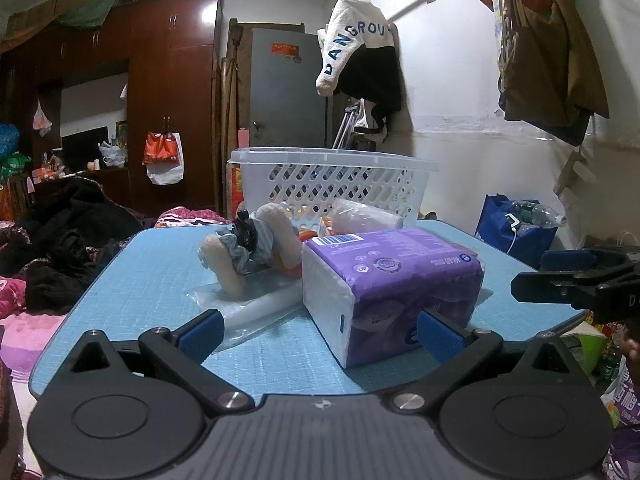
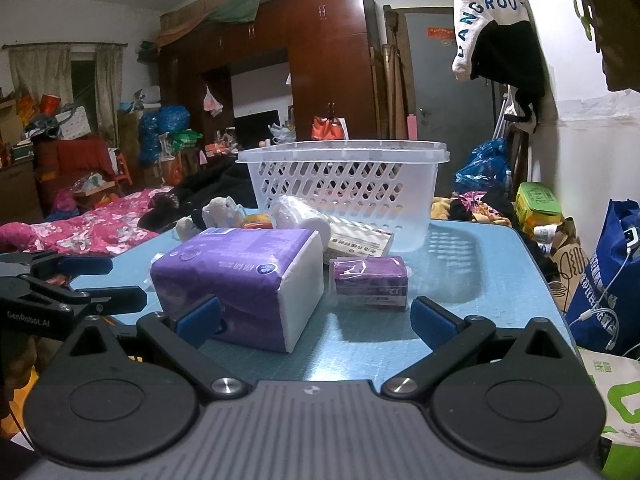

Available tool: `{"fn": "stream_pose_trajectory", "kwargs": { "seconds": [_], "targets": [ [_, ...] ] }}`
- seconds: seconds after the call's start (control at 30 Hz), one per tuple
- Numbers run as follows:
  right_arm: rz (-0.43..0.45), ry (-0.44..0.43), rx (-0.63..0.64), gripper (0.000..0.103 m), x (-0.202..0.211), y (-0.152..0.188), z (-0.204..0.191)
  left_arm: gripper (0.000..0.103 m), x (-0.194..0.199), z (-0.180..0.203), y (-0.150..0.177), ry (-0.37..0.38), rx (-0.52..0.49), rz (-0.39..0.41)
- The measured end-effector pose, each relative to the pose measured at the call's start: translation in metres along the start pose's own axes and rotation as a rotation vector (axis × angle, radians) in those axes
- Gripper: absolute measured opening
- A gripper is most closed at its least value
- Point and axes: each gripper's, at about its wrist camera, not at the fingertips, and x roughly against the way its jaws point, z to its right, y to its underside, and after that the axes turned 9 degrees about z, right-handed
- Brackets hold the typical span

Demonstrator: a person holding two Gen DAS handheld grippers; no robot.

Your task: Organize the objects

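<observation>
- My left gripper (image 1: 321,330) is spread wide, nothing between its blue pads, low over the near edge of the light blue table (image 1: 140,276).
- My right gripper (image 2: 316,318) is likewise released and holding nothing; its blue pads flank open table.
- Purple plastic-wrapped tissue pack (image 2: 240,280) lies flat near the table's front, long axis slanting from near right to far left in the right wrist view, its white end face turned toward that camera.
- In the left wrist view the same pack (image 1: 390,280) has a corner nearest me, just ahead of the right pad.
- Small purple box (image 2: 370,282) sits just right of the pack, long side across my view.
- Beige plush toy in striped cloth (image 1: 250,244) lies on a clear plastic bag (image 1: 256,308), left of the pack.
- White perforated plastic basket (image 1: 332,184) stands upright at the far table edge; whether anything is inside I cannot tell.
- A white roll-like bundle (image 2: 300,216) and a flat printed box (image 2: 360,240) rest against the basket's front.
</observation>
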Motion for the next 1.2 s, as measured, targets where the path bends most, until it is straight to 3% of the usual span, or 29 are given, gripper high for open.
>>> {"fn": "stream_pose_trajectory", "kwargs": {
  "seconds": [1.2],
  "targets": [
    [-0.013,-0.002,-0.002,0.103,0.0,0.0027,-0.0005,0.103,-0.0052,-0.0028,0.0038,0.04,0.021,-0.035]
  ]
}}
